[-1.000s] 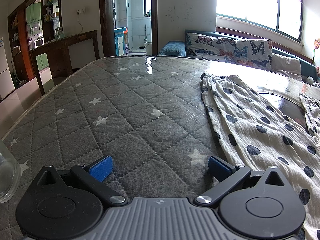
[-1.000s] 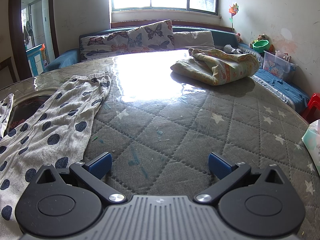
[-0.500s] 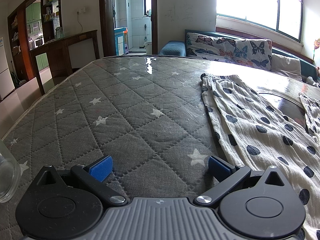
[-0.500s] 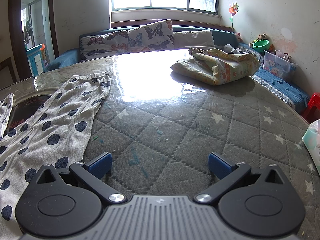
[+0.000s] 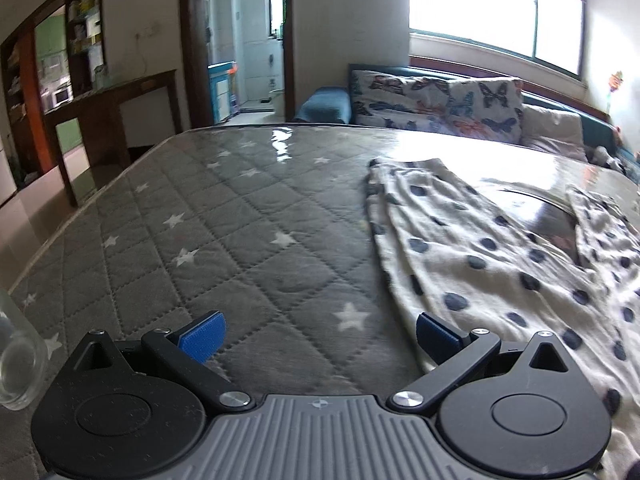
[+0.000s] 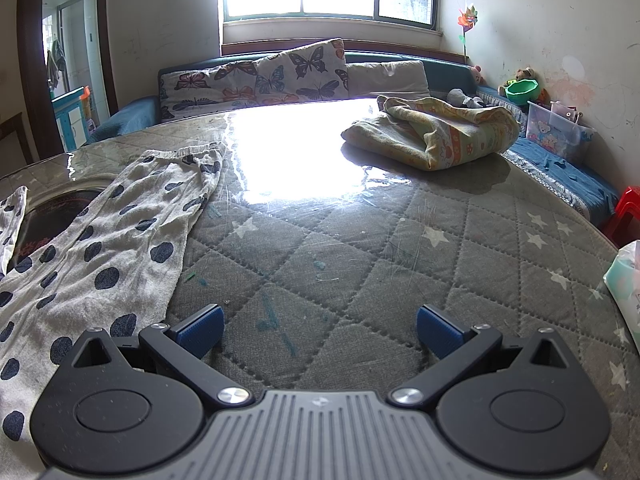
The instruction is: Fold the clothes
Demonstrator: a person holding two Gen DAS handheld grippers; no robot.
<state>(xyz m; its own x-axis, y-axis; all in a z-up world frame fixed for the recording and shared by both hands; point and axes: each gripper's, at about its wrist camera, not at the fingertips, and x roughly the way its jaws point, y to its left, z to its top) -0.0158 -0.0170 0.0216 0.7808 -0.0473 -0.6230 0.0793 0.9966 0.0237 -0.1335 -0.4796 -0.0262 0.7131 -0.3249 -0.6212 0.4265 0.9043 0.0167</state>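
The pants lie flat on the desk. In the left wrist view they are to the right of the left gripper. In the right wrist view they are to the left of the right gripper. A blanket sits on the far right part of the desk. Behind the desk is a sofa with pillows on it.

Ahead of your left gripper the quilted tabletop lies bare; a glass jar crowds its left, the polka-dot pants its right. Ahead of your right gripper is open cloth, a folded blanket far ahead-right.
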